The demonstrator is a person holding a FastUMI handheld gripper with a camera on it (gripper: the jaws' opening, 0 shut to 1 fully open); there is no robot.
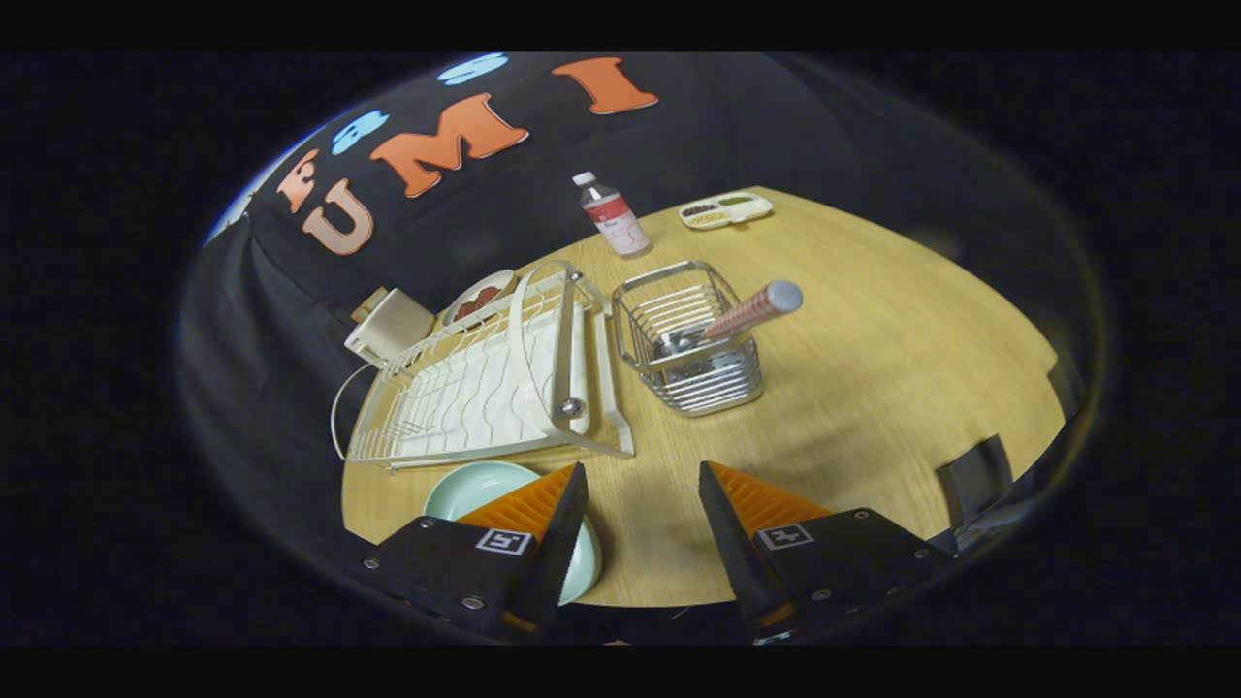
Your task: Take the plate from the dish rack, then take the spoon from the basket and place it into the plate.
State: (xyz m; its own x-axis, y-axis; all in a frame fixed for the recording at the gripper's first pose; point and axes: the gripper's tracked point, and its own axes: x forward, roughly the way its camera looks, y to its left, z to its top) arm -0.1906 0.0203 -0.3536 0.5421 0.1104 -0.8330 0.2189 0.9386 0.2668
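Hovering over the wooden table (873,388), gripper (643,504) fingers spread apart w/ nothing between. Plate (465,490) lies flat on table, partly under one finger, just beside white dish rack (485,388). Spoon (751,310) stands tilted in wire basket (693,339), beyond fingers.

Bare table (873,388) lies between the parted fingers of the gripper (645,504) and the wire basket (690,339) ahead. The dish rack (485,388) stands just beside the basket, and the plate (465,490) lies at the near edge under one finger.
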